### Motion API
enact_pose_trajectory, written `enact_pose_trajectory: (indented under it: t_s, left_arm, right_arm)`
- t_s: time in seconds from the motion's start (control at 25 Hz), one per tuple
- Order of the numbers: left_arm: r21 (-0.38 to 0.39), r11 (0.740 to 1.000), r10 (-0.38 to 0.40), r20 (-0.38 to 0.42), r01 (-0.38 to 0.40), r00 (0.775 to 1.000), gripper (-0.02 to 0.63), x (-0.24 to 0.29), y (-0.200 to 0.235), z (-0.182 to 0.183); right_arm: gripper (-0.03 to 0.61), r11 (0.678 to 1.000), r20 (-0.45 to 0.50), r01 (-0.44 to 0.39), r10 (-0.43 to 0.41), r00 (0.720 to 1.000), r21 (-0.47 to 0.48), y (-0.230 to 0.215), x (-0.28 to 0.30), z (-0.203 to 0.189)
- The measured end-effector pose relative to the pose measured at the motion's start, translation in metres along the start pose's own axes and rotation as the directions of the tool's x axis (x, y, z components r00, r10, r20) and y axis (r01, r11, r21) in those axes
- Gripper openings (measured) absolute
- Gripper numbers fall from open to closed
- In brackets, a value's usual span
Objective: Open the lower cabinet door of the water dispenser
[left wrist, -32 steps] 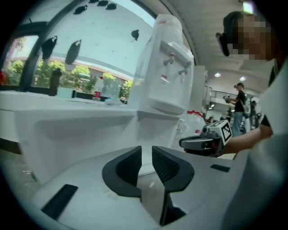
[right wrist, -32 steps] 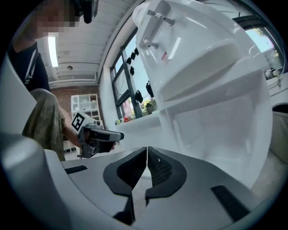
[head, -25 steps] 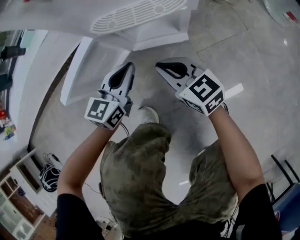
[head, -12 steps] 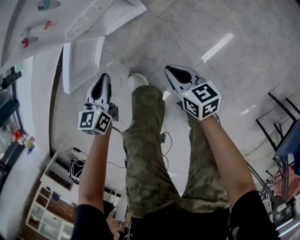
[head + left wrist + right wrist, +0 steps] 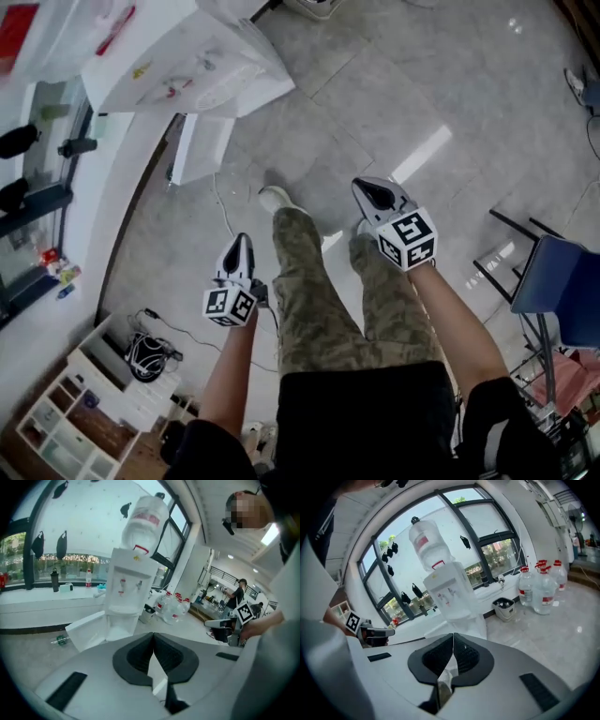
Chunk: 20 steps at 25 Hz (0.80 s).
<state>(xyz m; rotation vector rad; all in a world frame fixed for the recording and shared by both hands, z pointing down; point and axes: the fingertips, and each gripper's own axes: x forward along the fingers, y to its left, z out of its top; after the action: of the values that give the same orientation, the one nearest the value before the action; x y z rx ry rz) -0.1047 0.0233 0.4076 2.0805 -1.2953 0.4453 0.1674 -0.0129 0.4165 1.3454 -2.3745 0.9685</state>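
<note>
Hand-held grippers (image 5: 241, 242) (image 5: 365, 187) higher, shut, prob. empty

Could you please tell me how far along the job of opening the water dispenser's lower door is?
Done: the lower cabinet door stands swung open at the foot of the water dispenser. In hand: nothing; the left gripper and the right gripper are both shut, empty and well apart from the dispenser. Left: nothing that I can see.

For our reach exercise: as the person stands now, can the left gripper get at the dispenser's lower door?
Probably not without stepping closer: the left gripper, shut, is beside the leg, with a stretch of floor between it and the door. Nothing seems to block the way.
</note>
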Motion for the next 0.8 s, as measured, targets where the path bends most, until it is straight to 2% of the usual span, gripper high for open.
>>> enact_pose_trajectory:
  t_s: [0.16, 0.32, 0.48, 0.8]
  left_arm:
    - [-0.054, 0.998, -0.009, 0.037, 0.011, 0.999, 0.005, -0.082, -0.067, 0.038]
    - [-0.06, 0.998, 0.0, 0.089, 0.006, 0.996, 0.005, -0.157, -0.092, 0.069]
    - [0.024, 0.999, -0.036, 0.169, 0.032, 0.985, 0.005, -0.216, -0.109, 0.11]
    - [0.133, 0.987, -0.121, 0.282, 0.087, 0.952, 0.005, -0.359, -0.091, 0.164]
  right_arm:
    - [0.002, 0.997, 0.035, 0.0, 0.002, 0.999, -0.073, 0.039, -0.092, 0.071]
    - [0.002, 0.989, 0.063, -0.012, 0.021, 0.998, -0.144, 0.097, -0.161, 0.113]
    - [0.002, 0.984, 0.106, 0.003, 0.016, 0.994, -0.179, 0.16, -0.222, 0.142]
    - [0.002, 0.965, 0.285, 0.086, -0.013, 0.958, -0.248, 0.321, -0.279, 0.192]
